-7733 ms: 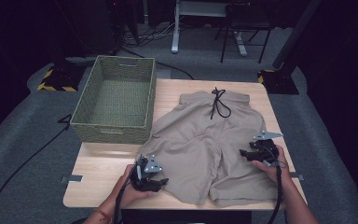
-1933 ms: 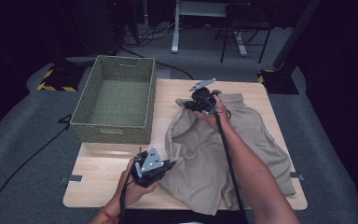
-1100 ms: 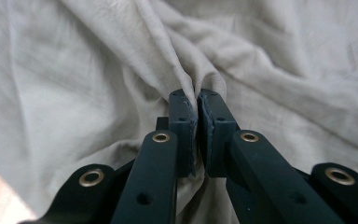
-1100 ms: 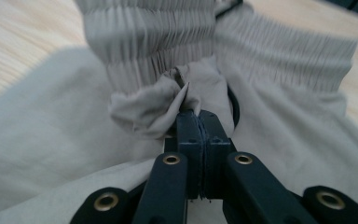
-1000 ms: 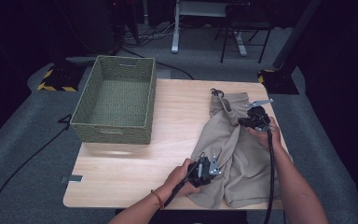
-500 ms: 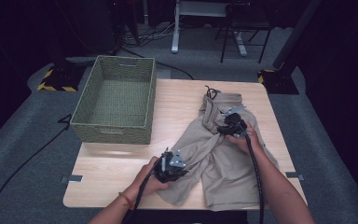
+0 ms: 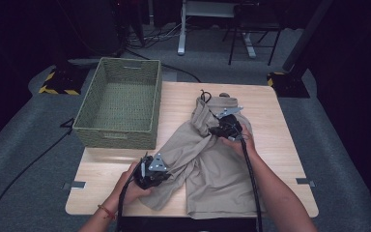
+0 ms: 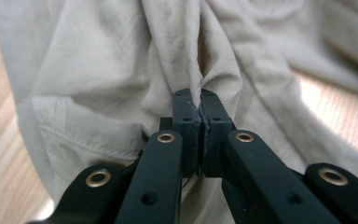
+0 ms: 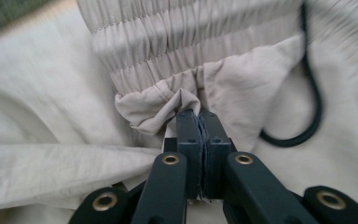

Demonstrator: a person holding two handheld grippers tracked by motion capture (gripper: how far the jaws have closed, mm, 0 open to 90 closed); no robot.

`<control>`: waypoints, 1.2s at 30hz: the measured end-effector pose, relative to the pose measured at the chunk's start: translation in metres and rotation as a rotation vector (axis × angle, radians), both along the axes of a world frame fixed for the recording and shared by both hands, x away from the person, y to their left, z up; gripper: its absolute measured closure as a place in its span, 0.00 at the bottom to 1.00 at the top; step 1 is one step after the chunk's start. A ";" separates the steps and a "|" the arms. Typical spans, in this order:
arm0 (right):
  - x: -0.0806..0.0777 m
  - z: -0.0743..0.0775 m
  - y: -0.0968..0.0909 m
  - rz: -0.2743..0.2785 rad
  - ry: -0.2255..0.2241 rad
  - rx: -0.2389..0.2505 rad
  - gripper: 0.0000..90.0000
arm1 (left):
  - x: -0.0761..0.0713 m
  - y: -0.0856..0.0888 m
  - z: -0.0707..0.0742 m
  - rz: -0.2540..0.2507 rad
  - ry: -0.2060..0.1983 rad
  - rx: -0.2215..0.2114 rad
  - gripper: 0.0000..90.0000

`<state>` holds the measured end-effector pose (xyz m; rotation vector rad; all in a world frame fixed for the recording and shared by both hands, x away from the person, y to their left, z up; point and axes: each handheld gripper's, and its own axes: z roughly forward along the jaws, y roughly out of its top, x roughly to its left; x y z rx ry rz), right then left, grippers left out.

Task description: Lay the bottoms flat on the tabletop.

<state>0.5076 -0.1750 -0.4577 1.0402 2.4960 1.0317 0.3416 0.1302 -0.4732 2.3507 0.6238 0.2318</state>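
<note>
Beige shorts [image 7: 212, 164] pinched between clamped fingers [image 8: 186, 109] of both grippers, left [image 7: 150, 170] and right [image 7: 226, 126].

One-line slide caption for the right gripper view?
Right gripper pinching the gathered waistband of beige shorts, black drawstring looping alongside.

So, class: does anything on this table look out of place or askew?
Yes: the beige shorts lie bunched and twisted instead of flat, one side pulled leftward in ridges by the left gripper, the waistband pinched by the right gripper. The basket sits square.
</note>
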 end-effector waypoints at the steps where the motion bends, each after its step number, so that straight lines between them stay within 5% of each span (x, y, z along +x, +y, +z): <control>1: 0.000 0.006 -0.002 -0.007 -0.012 0.019 0.99 | 0.000 0.000 0.007 -0.009 -0.009 -0.023 0.97; 6: 0.005 0.040 -0.013 -0.032 -0.066 0.061 0.99 | -0.003 -0.013 0.057 -0.039 -0.092 -0.115 0.97; 11: 0.012 0.075 -0.025 -0.059 -0.109 0.082 0.99 | -0.003 -0.041 0.106 -0.090 -0.176 -0.143 0.97; 17: 0.016 0.102 -0.045 -0.096 -0.154 0.035 0.99 | -0.002 -0.093 0.131 -0.158 -0.210 -0.184 0.97; 22: 0.017 0.098 -0.074 -0.140 -0.140 0.008 0.99 | -0.003 -0.147 0.111 -0.213 -0.174 -0.174 0.97; 28: 0.020 0.061 -0.104 -0.178 -0.063 -0.071 0.99 | -0.007 -0.209 0.050 -0.263 -0.098 -0.034 0.97; 36: 0.019 0.016 -0.120 -0.187 0.008 -0.105 0.99 | -0.010 -0.238 -0.003 -0.273 -0.036 0.089 0.96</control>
